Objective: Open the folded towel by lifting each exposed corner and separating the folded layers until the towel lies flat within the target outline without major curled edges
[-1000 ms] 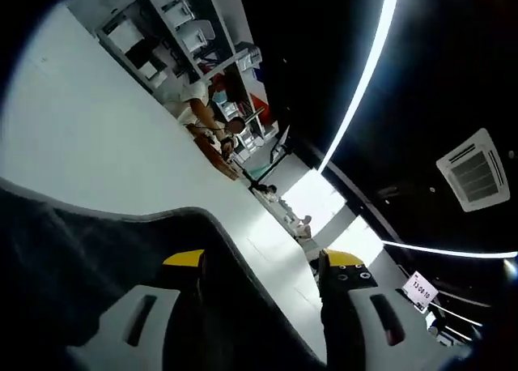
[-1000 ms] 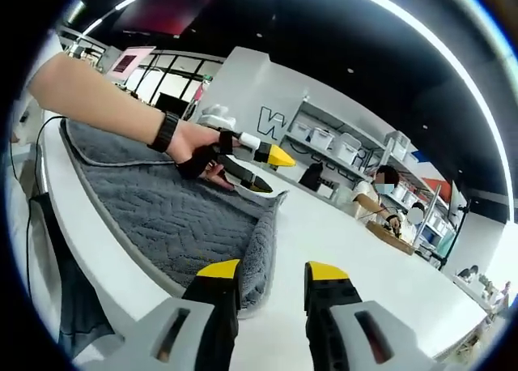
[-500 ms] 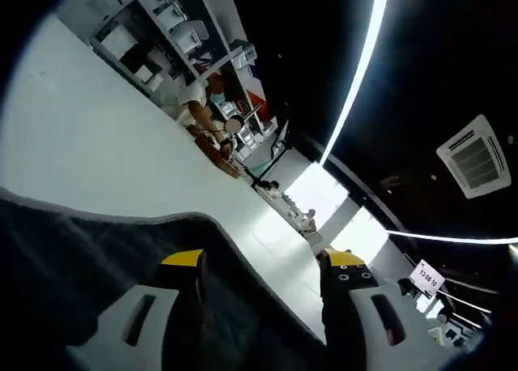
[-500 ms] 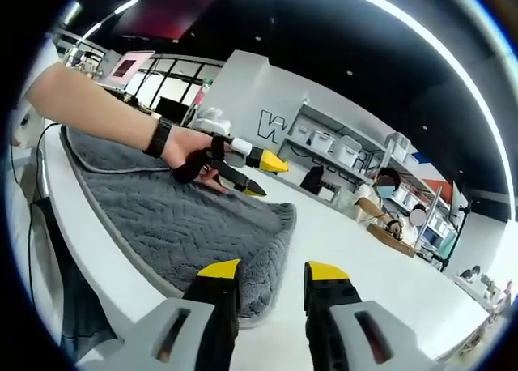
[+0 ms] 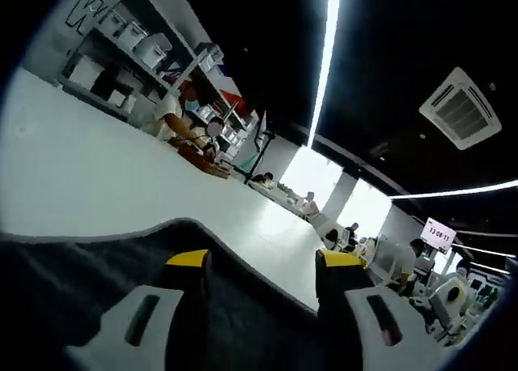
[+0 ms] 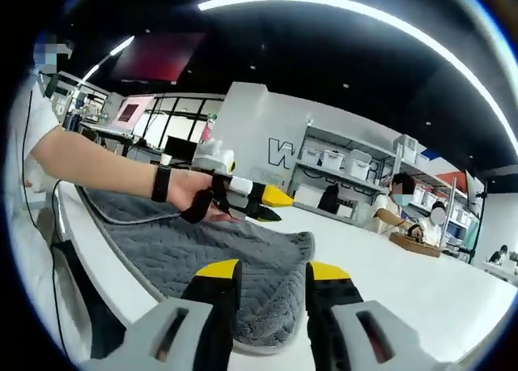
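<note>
Here your grey towel (image 6: 235, 266) lies spread on the white surface (image 6: 405, 274), its far edge humped. Your left hand-held gripper (image 6: 271, 205) hovers over it, jaws parted, gripping nothing. Your right hand-held gripper (image 6: 271, 271) sits at the near edge, jaws apart and empty.

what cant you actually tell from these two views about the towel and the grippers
- Target outline: none can be made out on the white table in either view.
- Towel: its near part is hidden behind the right gripper in the right gripper view.
- Left gripper: its jaws are too small to tell if they pinch the towel.
- Left gripper view: the towel is dark, its texture unreadable.
</note>
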